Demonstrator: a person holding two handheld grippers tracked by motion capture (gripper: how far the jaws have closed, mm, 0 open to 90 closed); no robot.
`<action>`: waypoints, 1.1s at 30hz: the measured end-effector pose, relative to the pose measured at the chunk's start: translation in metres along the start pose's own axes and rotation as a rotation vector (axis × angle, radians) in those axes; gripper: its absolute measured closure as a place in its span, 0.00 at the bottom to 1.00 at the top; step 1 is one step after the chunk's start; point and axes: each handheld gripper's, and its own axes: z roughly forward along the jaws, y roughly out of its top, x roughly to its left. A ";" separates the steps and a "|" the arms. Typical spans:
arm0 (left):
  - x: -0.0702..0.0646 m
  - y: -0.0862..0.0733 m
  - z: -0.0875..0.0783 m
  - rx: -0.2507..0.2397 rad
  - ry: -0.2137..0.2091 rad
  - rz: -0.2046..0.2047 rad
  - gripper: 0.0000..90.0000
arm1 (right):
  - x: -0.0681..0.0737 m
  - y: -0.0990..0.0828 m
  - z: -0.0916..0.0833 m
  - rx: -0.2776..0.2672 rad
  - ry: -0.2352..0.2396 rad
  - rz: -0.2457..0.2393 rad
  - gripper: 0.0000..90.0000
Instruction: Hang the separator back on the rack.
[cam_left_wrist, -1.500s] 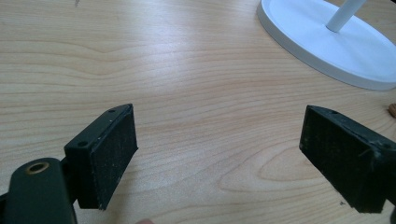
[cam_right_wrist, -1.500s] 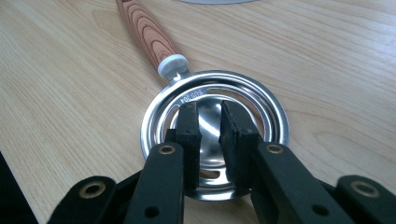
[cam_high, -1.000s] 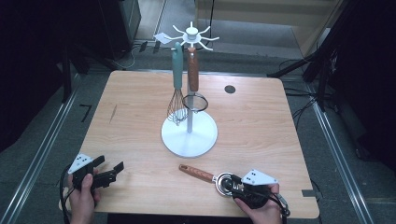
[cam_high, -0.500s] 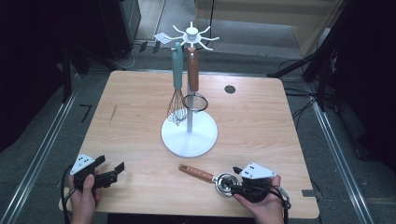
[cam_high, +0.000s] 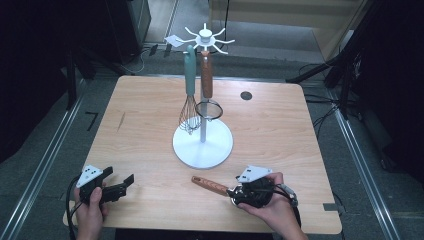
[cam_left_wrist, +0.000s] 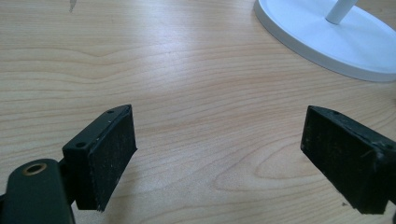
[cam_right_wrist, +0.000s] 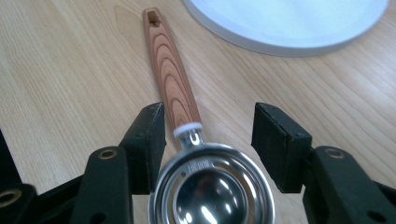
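A metal slotted spoon with a wooden handle (cam_high: 210, 185) lies on the table near the front edge. In the right gripper view its bowl (cam_right_wrist: 212, 186) sits low between the jaws, and its handle (cam_right_wrist: 170, 74) points away. My right gripper (cam_high: 233, 192) (cam_right_wrist: 208, 126) has just been opening. The spoon's neck lies between the pads, with a gap on each side. At the front left, my left gripper (cam_high: 120, 176) (cam_left_wrist: 219, 140) is open over bare wood, with nothing between its pads.
A white utensil stand (cam_high: 202, 145) rises mid-table, its base also in the gripper views (cam_left_wrist: 327, 42) (cam_right_wrist: 289, 23). A teal-handled whisk (cam_high: 189, 100) and a wooden-handled strainer (cam_high: 207, 107) hang from it. A dark round spot (cam_high: 246, 95) marks the far right of the table.
The right gripper's jaws stand wider, and the hand has shifted slightly left and up. The spoon lies where it was. The left hand has not moved.
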 end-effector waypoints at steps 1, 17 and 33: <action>0.000 0.000 0.000 0.001 -0.001 0.000 0.12 | 0.000 0.002 0.003 0.002 0.007 -0.006 0.51; 0.000 0.000 0.001 0.004 -0.002 -0.003 0.12 | 0.001 0.034 0.023 0.197 0.088 -0.090 0.53; -0.001 0.000 0.002 0.012 -0.002 0.005 0.12 | 0.001 0.050 0.025 0.309 0.170 -0.122 0.58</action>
